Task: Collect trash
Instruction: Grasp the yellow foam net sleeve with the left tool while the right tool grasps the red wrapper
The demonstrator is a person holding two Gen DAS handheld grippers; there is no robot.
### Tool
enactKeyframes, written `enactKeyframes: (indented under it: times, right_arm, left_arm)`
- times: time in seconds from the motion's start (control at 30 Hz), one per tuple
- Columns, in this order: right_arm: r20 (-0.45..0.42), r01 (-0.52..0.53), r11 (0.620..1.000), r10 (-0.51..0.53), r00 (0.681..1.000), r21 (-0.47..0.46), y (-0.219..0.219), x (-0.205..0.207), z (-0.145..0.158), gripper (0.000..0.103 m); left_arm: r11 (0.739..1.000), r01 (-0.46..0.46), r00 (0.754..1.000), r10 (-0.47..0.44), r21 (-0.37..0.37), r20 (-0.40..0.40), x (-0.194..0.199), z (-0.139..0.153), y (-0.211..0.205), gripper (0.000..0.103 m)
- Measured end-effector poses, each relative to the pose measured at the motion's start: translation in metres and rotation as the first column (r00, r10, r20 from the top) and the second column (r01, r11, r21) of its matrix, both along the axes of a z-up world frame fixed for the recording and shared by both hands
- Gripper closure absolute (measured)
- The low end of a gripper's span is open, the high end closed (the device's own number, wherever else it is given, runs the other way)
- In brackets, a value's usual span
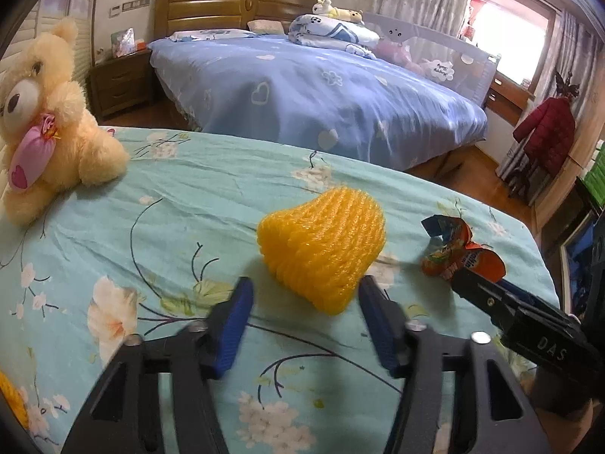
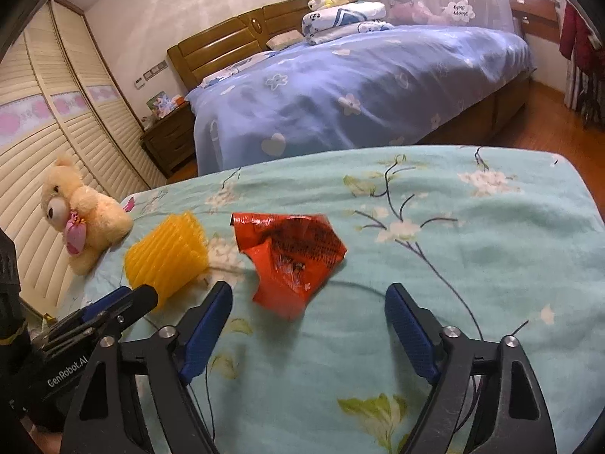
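Note:
A yellow foam fruit net (image 1: pixel 321 249) lies on the teal flowered sheet (image 1: pixel 151 208). My left gripper (image 1: pixel 307 287) is open, its blue pads on either side of the net's near end, with a gap showing on the left. A crumpled red snack wrapper (image 2: pixel 291 257) lies to the right of the net (image 2: pixel 166 257). My right gripper (image 2: pixel 309 289) stands open around the wrapper's near corner without pressing it. In the left wrist view the wrapper (image 1: pixel 461 257) sits at the tip of the right gripper's fingers (image 1: pixel 476 287).
A cream teddy bear (image 1: pixel 49 113) sits at the sheet's left edge by louvred wardrobe doors (image 2: pixel 45 159). Beyond the far edge is a gap, then a bed with a blue cover (image 1: pixel 321 94). A red coat (image 1: pixel 548 132) hangs at the right.

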State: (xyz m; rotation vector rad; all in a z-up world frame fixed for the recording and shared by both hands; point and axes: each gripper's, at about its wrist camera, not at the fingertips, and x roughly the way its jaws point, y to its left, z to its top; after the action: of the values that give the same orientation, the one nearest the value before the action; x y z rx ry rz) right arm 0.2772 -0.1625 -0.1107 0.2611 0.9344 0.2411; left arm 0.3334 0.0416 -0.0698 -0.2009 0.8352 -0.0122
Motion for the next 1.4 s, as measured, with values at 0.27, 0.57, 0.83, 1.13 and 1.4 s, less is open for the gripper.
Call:
enactKeyframes:
  times: [0.27,0.57,0.83,1.13,1.4]
  right_arm:
    - [-0.004,-0.016,1.000,0.016,1.000,-0.009,0.000,-0.001,-0.001,0.098]
    - [-0.005,-0.020,1.000,0.020,1.000,0.014,-0.008,-0.028,0.003,0.099]
    - [0.008,0.008,0.999,-0.008,1.000,0.032,-0.032,-0.068,0.015,0.099]
    - [0.012,0.058,0.997,-0.058,0.998,0.041,-0.064,-0.112,0.024,0.099]
    - [0.022,0.099,0.994,-0.100,0.995,0.037,-0.085,-0.142,0.030,0.099]
  left_arm:
    - [0.999,0.031,0.999,-0.031,0.012,-0.010,-0.002,-0.002,-0.006,0.089]
    - [0.999,0.047,0.999,-0.047,-0.003,0.009,-0.024,0.005,-0.011,0.090]
    - [0.996,0.094,0.995,-0.094,-0.011,0.021,-0.052,0.012,-0.027,0.090]
    - [0.987,0.158,0.987,-0.158,-0.020,0.024,-0.080,0.019,-0.053,0.090]
    - [0.973,0.230,0.973,-0.230,-0.006,0.036,-0.106,0.026,-0.082,0.090]
